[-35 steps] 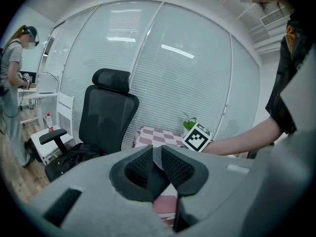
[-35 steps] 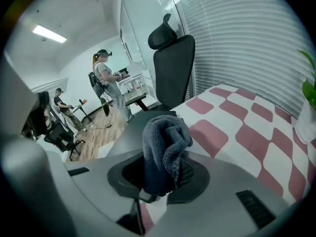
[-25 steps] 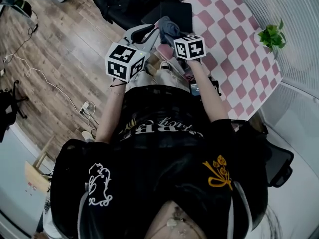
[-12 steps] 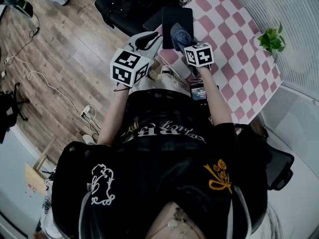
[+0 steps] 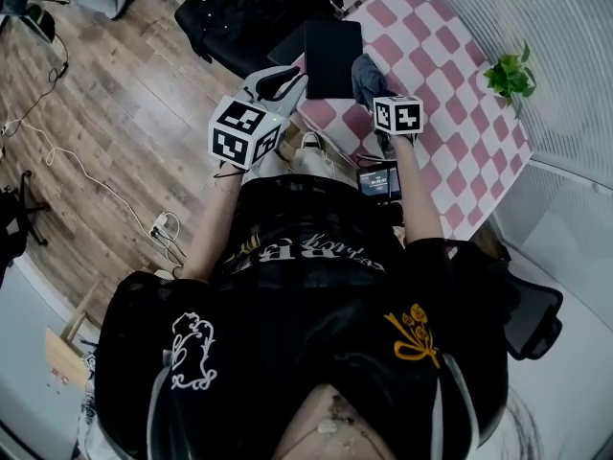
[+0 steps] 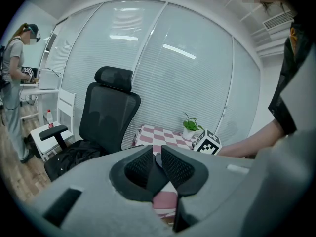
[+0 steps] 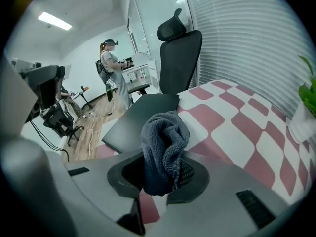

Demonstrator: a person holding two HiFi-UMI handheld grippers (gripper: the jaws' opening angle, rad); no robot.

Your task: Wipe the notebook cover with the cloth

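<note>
With the right tongs [image 7: 165,174] clenched on the bunched cloth [image 7: 163,147] just beside the dark notebook [image 7: 143,115] at the counter [image 5: 450,94] corner, the person should lower it flat onto the cover and sweep evenly — the left tongs [image 6: 157,164], closed and empty, could steady an edge.

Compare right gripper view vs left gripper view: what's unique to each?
Only the right gripper view: the cloth pinched in the right gripper, and the dark notebook lying flat beyond it. Only the left gripper view: the left gripper with jaws together, and the right gripper's marker cube. Both: checkered table, black office chair, potted plant.
</note>
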